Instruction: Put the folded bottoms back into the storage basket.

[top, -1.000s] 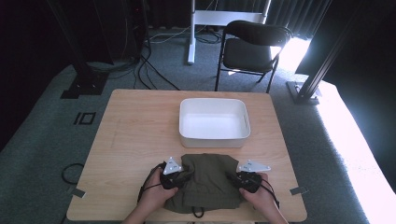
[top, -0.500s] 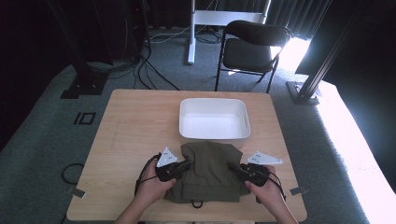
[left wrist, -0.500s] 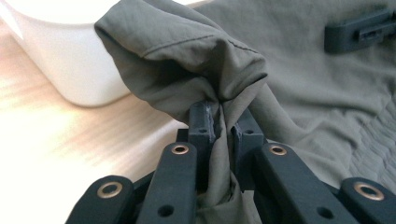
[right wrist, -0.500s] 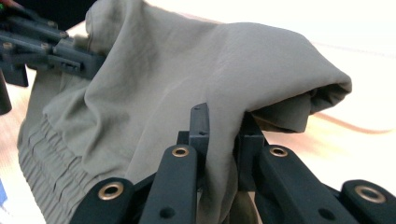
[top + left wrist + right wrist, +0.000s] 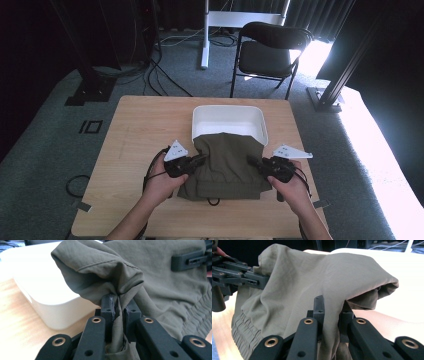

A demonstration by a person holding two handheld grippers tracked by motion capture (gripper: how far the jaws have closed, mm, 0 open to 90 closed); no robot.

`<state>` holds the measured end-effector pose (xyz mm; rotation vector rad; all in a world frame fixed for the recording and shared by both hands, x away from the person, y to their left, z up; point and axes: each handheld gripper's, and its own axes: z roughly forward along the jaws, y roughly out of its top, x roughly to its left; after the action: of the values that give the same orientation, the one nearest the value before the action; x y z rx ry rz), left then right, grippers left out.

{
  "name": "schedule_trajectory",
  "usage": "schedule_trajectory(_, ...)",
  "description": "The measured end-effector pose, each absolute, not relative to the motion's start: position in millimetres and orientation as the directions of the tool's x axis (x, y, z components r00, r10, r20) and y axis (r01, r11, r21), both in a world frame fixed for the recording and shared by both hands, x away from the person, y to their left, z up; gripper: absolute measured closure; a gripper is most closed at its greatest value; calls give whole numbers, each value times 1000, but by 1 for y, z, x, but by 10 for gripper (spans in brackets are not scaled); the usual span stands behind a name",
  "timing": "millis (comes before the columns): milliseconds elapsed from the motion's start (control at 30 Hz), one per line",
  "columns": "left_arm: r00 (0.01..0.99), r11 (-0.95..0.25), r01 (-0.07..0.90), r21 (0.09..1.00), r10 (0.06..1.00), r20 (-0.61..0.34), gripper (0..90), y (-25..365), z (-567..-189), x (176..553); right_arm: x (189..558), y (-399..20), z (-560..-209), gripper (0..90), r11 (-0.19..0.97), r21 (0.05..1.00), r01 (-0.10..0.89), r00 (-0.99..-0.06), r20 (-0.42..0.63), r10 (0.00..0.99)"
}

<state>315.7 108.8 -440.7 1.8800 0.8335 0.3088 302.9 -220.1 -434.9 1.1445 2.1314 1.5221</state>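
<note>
An olive-green garment (image 5: 227, 162) with a gathered waistband hangs stretched between my two grippers above the wooden table (image 5: 135, 130). My left gripper (image 5: 202, 159) is shut on its left edge, and in the left gripper view the cloth (image 5: 160, 277) bunches between the jaws of that gripper (image 5: 119, 305). On the garment's right edge my right gripper (image 5: 250, 161) is shut, its jaws (image 5: 332, 305) pinching a fold of the fabric (image 5: 312, 272). The garment's far end lies over the near rim of a white bin (image 5: 227, 111). The waistband end rests on the table near me.
The white bin (image 5: 50, 307) stands at the table's far middle. A black folding chair (image 5: 272, 50) and a white stand with cables are on the floor beyond the table. A drawstring loop (image 5: 214, 201) hangs off the garment's near hem.
Both hands have risen and carried the garment's held corners away from me. The cloth's far end now overlaps the bin's near rim; earlier it lay flat, short of the bin.
</note>
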Motion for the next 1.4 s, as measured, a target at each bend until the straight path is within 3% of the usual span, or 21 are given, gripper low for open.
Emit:
schedule_trajectory(467,719,-223,366,903,684,-123,833,104,-401,354,341,-224,-403,816,77,909,410,-619,215,755)
schedule_trajectory(1400,650,-145,431,891,735,-195,833,91,-401,463,441,-225,-404,816,-7,891,454,-505,264,822)
